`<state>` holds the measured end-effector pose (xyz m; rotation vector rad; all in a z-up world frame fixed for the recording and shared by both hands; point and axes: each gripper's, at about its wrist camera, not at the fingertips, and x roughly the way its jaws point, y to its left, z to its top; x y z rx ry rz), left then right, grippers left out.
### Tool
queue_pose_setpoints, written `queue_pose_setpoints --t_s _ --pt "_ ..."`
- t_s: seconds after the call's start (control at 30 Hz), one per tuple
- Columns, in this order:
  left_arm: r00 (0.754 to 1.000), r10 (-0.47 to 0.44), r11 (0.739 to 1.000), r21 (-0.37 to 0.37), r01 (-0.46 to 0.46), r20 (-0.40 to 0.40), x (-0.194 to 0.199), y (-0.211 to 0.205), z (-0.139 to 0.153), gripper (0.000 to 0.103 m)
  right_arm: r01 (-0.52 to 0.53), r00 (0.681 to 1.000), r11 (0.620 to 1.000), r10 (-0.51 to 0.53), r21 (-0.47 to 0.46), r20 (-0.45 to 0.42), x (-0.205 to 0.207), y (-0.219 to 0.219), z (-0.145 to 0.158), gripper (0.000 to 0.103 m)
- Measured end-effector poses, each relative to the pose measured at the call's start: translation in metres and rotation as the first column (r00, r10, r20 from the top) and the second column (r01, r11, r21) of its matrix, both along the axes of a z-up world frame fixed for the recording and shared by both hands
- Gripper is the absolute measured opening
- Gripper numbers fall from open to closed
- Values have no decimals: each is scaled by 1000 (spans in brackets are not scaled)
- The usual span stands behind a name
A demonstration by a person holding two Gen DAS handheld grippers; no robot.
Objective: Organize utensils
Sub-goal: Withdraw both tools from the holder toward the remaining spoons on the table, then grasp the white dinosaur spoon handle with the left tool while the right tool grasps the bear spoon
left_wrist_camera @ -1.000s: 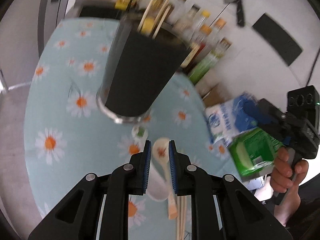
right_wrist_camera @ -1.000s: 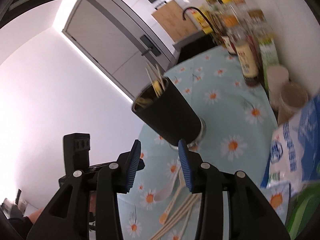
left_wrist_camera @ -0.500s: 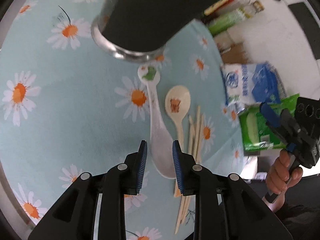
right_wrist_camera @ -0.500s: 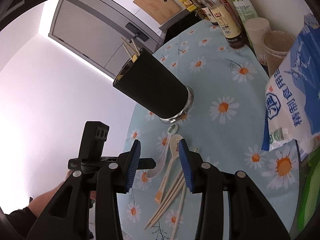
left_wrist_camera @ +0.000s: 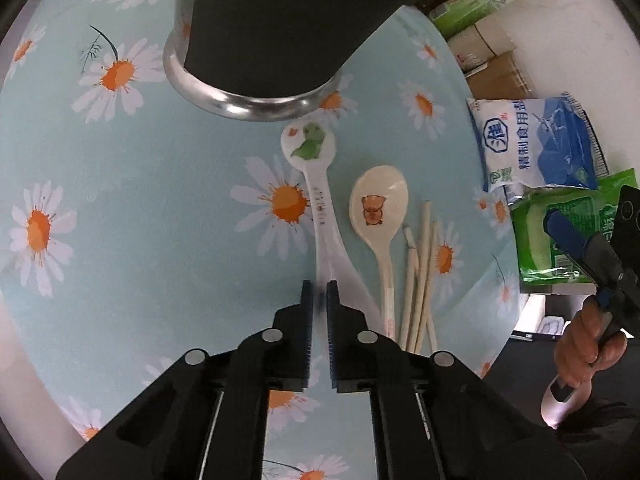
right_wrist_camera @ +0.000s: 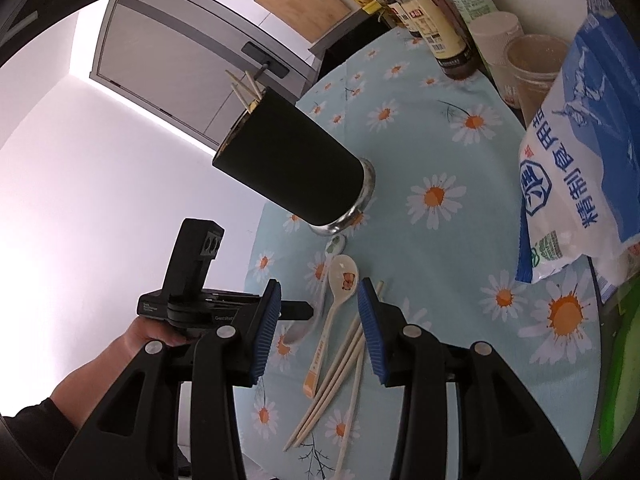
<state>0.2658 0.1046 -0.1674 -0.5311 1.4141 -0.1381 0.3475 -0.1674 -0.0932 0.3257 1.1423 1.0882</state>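
Note:
A white spoon [left_wrist_camera: 320, 216] with a green figure lies on the daisy tablecloth [left_wrist_camera: 160, 200], its bowl near the black utensil holder [left_wrist_camera: 280, 20]. My left gripper [left_wrist_camera: 319, 304] points steeply down, its jaws closing tight on that spoon's handle. Right of it lie a beige spoon [left_wrist_camera: 378, 204] with a bear print and several loose chopsticks [left_wrist_camera: 420, 280]. My right gripper [right_wrist_camera: 319, 292] hovers open above the beige spoon [right_wrist_camera: 344, 276] and chopsticks [right_wrist_camera: 340, 364], with nothing between its pads. The holder [right_wrist_camera: 292, 164] has chopsticks [right_wrist_camera: 244, 88] sticking out of it.
A blue and white salt bag [left_wrist_camera: 536, 140] and a green package [left_wrist_camera: 560, 232] sit at the table's right edge. Sauce bottles [right_wrist_camera: 440, 20] and paper cups [right_wrist_camera: 532, 64] line the wall behind. The table's rounded front edge is close to the chopstick ends.
My left gripper sank and tipped down over the white spoon, and its jaws narrowed onto the handle. My right gripper came lower toward the beige spoon and chopsticks.

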Motion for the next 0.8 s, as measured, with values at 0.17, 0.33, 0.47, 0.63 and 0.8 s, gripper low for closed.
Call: queue_pose_setpoints --t_s 0.17,0.33,0.47,0.63,0.8 --pt "1000 -3 1000 1 3 -1 0 2 -1 4 -9 1000 1000 8 -16 -15 3 3 -5 41" --pt "1000 14 1000 7 -14 11 -2 -1 3 1 -26 999 999 25 -28 -27 5 9 -8 41" --pt "999 24 1000 7 -24 21 -9 -2 5 1 -55 998 997 54 -46 -23 5 21 -11 41" --pt "997 49 999 -5 -49 57 -22 -2 11 1 -91 995 994 89 -68 -38 2 38 -11 41" --pt "992 74 997 -17 -73 105 -37 3 20 1 -141 989 980 132 -138 -74 -1 63 -16 41"
